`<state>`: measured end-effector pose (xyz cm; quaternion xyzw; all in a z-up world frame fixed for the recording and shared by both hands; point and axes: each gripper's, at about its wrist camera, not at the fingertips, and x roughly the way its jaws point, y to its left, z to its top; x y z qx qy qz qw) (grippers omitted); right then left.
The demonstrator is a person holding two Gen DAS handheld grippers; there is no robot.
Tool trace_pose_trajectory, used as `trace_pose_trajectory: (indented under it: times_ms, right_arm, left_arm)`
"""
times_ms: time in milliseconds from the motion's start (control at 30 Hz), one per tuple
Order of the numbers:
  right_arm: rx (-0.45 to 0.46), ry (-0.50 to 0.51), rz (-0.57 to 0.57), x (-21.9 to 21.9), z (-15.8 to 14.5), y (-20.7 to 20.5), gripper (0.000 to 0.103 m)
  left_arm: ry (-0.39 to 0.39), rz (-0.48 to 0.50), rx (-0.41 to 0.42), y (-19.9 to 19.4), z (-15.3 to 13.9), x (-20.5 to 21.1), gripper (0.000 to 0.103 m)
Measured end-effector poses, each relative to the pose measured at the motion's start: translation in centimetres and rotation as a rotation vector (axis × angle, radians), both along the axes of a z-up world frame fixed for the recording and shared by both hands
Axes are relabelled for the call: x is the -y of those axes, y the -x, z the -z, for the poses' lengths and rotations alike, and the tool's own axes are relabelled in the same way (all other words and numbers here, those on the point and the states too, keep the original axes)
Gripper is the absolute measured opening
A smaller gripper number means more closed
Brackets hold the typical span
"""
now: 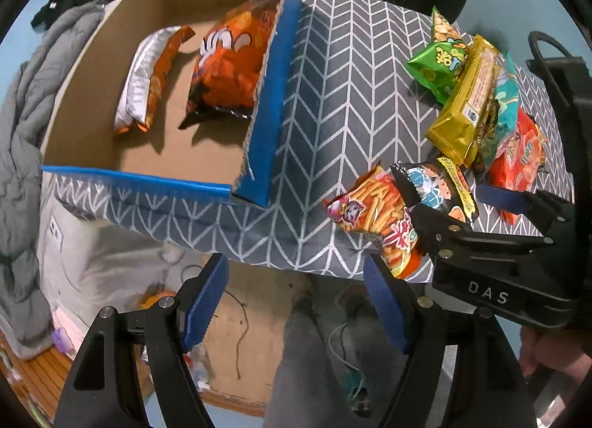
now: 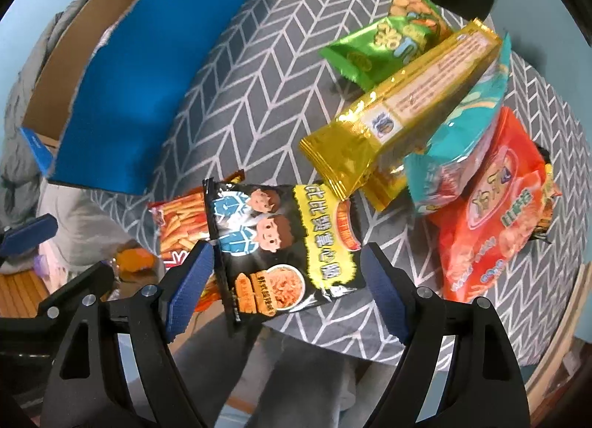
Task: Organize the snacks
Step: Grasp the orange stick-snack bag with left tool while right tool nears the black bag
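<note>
Your right gripper points down with its jaws spread wide and nothing clamped; a black snack bag lies on the table between its blue pads, its left edge seeming to brush the left pad, though contact is hard to judge. Your left gripper is also open and empty, hanging past the table's near edge over the floor, with no snack between its fingers. In the left view your right gripper sits over the black bag. Under the black bag's left side lies a fries bag, close to the table's front edge. Beyond them, to the right, is a loose heap: a gold pack leaning across a teal bag, a red-orange bag beneath, and a green bag behind with another small bag past it. All rest on a grey chevron tablecloth. To the left stands a cardboard box with blue outer walls; inside it lie an orange chip bag against the right wall and a silver-backed bag apart to its left.
</note>
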<state>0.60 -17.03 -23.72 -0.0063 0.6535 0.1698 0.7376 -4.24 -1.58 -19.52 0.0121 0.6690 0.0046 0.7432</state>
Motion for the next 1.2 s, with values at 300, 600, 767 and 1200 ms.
trace_pose_trajectory:
  times_ms: [300, 600, 767, 1200]
  right_arm:
    - [-0.007, -0.003, 0.021, 1.9, 0.9, -0.2, 0.084]
    - [-0.003, 0.019, 0.035, 5.0, 0.7, 0.0, 0.084]
    - [-0.013, 0.031, 0.063, 7.6, 1.3, 0.1, 0.084]
    - [-0.025, -0.026, 0.092, 12.0, 1.7, 0.4, 0.084]
  left_arm:
    - [0.049, -0.004, -0.040, -0.3, 1.8, 1.3, 0.077]
    - [0.120, -0.041, -0.075, -1.2, 3.0, 2.3, 0.077]
    - [0.149, -0.062, -0.093, -1.8, 3.7, 2.6, 0.077]
    - [0.285, -0.218, -0.125, -1.0, 3.4, 0.6, 0.084]
